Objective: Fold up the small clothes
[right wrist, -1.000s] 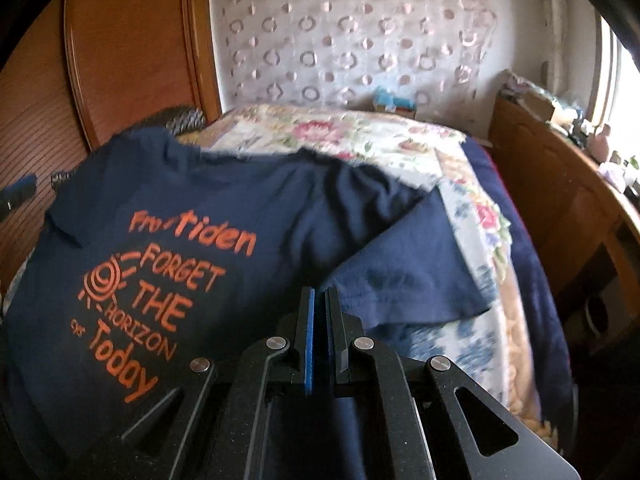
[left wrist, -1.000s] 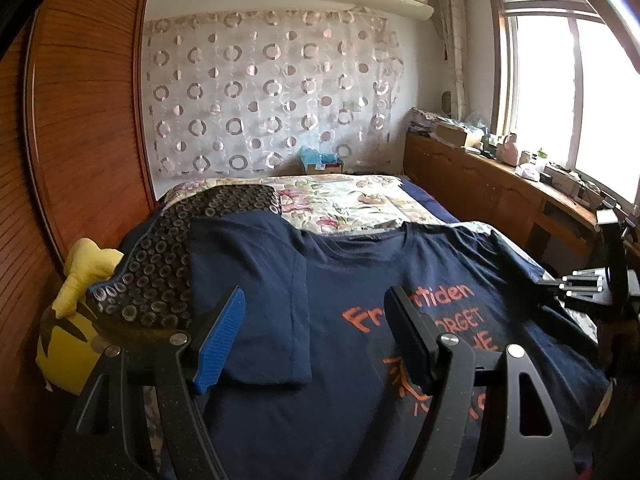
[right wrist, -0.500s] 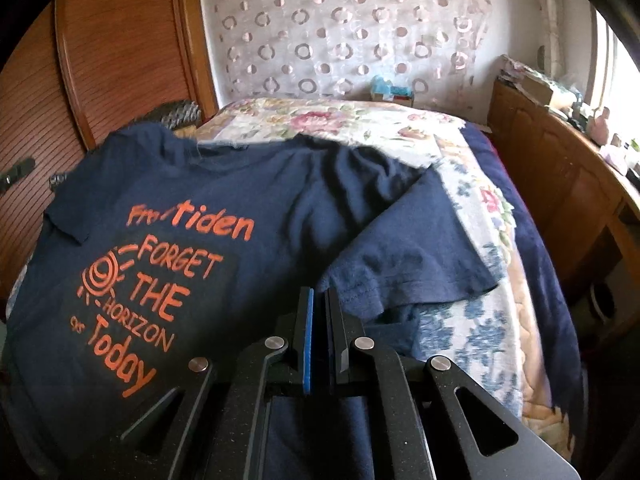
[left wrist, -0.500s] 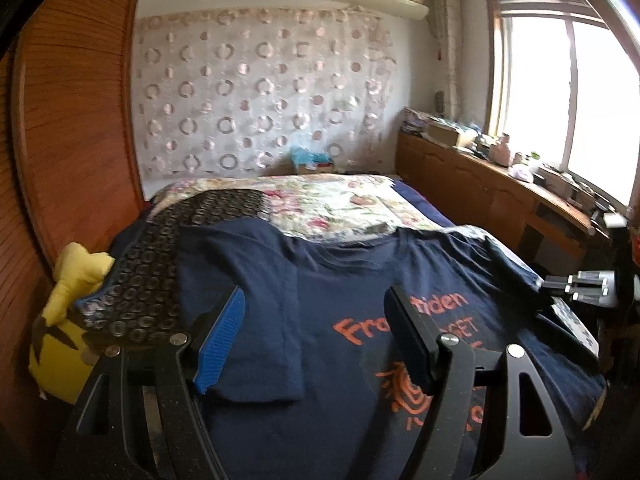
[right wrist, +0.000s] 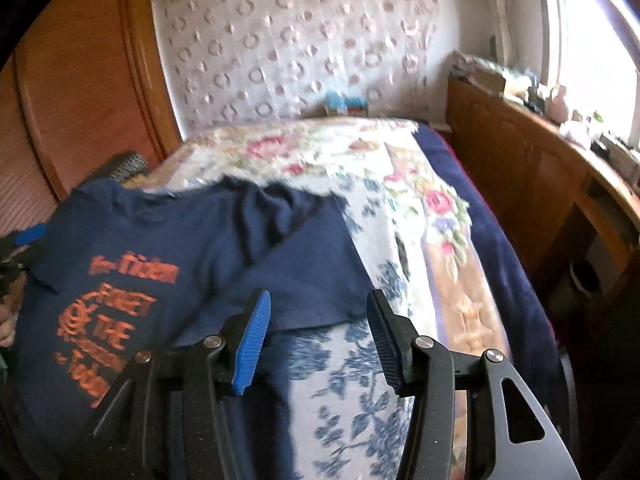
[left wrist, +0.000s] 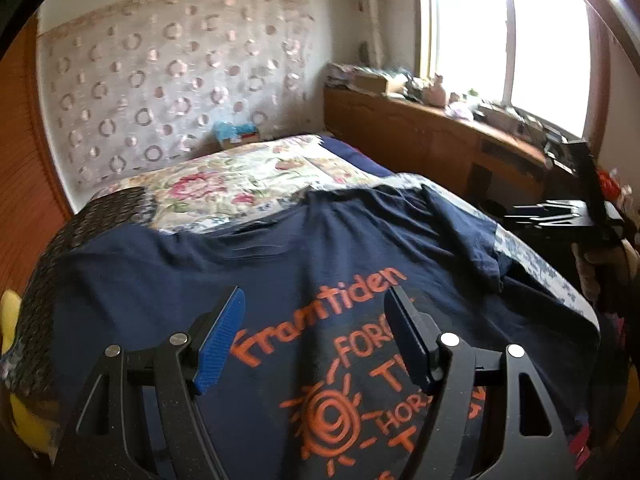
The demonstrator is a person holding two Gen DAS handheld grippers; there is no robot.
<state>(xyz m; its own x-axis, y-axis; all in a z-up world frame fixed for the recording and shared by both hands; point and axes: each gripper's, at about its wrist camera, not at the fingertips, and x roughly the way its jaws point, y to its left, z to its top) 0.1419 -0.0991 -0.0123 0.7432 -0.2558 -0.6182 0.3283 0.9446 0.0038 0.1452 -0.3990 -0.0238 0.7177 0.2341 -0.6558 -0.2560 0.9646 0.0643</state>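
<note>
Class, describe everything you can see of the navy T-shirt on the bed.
The navy T-shirt is soft knit cloth, spread print-side up on the bed's floral cover, collar toward the far wall. Orange lettering and a spiral sun mark its chest. One short sleeve lies out flat on the blue-flowered sheet; cloth near the shoulders is wrinkled. Its far side rests against a dark dotted cushion. Both grippers hover open above it, neither gripping it.

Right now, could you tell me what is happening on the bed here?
A person with a handheld gripper in each hand is folding a navy T-shirt spread on the bed. The right gripper has just been opening and nothing sits between its pads; it hangs over the shirt's right sleeve. The left gripper is open above the orange print, holding nothing.
</note>
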